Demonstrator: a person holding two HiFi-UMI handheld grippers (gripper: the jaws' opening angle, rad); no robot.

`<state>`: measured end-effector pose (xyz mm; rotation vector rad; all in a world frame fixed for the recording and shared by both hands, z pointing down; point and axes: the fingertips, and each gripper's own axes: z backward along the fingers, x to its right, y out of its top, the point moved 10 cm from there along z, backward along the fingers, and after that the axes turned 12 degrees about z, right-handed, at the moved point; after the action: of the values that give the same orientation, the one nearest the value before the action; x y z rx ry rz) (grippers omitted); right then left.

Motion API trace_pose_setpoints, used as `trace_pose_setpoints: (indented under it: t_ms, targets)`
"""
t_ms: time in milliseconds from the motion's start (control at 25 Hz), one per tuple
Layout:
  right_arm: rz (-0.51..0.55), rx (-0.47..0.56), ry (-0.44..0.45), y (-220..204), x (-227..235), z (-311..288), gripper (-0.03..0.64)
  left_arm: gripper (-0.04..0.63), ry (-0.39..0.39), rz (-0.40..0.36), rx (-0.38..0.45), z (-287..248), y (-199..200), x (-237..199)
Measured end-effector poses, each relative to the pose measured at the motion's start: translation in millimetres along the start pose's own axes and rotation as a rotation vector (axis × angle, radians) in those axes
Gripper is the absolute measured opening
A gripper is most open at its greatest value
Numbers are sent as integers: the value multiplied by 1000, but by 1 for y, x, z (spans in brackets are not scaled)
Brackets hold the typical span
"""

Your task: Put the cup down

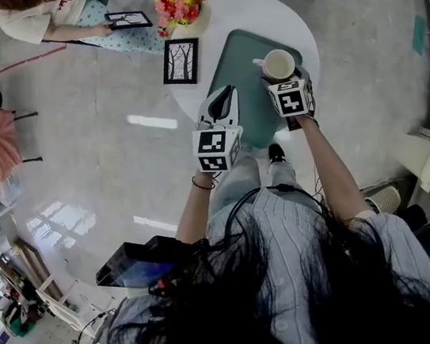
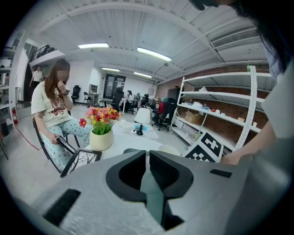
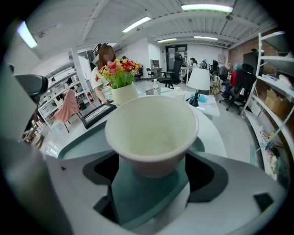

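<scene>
A white paper cup (image 1: 279, 64) stands upright between the jaws of my right gripper (image 1: 282, 77), which is shut on the cup's lower part. It is over the far right part of a teal mat (image 1: 241, 75) on a round white table (image 1: 251, 9); whether its base touches the mat is hidden. The right gripper view shows the cup (image 3: 154, 131) empty, held in that gripper (image 3: 151, 169) with the mat (image 3: 82, 137) below. My left gripper (image 1: 221, 104) hovers over the mat's near left edge, shut with nothing in it (image 2: 148, 156).
A vase of red and yellow flowers (image 1: 186, 3) and a black picture frame (image 1: 181, 60) sit at the table's far left. A seated person (image 1: 48, 16) holds a tablet (image 1: 128, 18) beyond. Shelving (image 2: 220, 114) lines the right wall.
</scene>
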<state>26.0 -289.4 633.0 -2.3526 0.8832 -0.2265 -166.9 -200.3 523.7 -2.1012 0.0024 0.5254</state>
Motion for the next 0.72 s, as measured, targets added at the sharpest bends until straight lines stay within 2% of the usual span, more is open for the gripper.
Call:
trace_pose_setpoints:
  t_ms: [360, 720]
  targets:
    - [-117, 49, 28, -9, -6, 28, 420, 34, 12, 1, 23, 10, 2, 5]
    - [-151, 154, 55, -10, -15, 66, 420, 34, 15, -1, 47, 19, 2, 14]
